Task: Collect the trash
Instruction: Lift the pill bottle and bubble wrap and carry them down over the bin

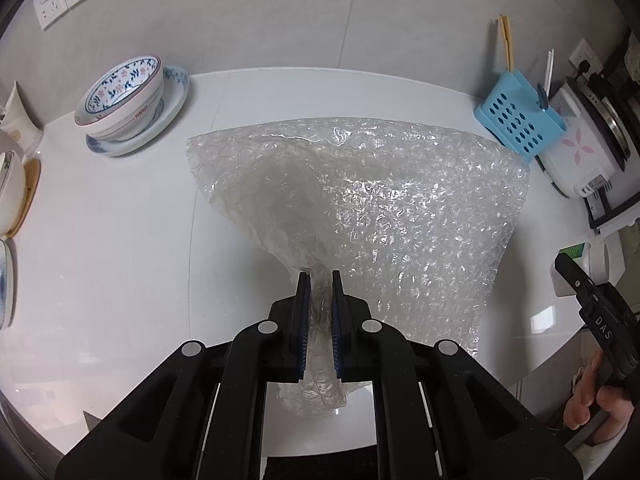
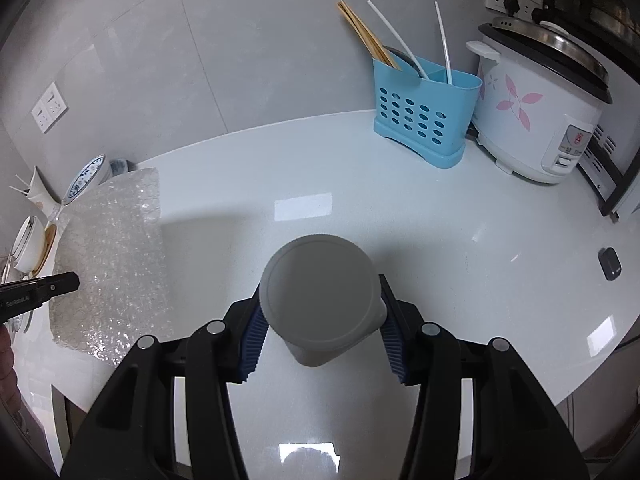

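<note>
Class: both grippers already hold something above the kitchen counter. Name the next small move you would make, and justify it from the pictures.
Probably carry both loads off the counter toward a bin, which is not in view. The left gripper is shut on the bubble wrap, and the right gripper clamps the grey-lidded jar, so nothing remains to grasp.

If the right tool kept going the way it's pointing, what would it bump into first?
Probably the bare white countertop. The right tool already grips a grey-lidded jar, and the blue utensil holder seems farther back.
</note>
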### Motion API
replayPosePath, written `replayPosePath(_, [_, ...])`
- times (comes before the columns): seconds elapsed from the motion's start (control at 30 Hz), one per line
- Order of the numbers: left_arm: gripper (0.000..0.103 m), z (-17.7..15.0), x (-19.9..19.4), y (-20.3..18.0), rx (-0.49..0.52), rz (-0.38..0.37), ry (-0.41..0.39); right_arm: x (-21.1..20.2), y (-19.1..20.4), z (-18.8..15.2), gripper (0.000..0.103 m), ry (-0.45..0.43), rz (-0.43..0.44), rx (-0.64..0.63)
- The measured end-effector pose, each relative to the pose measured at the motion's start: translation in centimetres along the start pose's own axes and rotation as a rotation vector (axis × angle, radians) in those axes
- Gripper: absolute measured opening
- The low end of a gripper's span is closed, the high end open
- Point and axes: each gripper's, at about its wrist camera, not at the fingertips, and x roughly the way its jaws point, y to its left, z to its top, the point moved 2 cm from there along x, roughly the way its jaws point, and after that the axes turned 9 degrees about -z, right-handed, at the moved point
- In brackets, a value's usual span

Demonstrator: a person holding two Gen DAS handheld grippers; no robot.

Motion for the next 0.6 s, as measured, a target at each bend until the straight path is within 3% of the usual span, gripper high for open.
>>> replayPosePath(0.6, [0.008, -6.8, -2.0, -4.3, 0.028, -0.051, 0.011, -5.1, -1.8, -6.8, 0.048, 0.019, 0.041, 0.002])
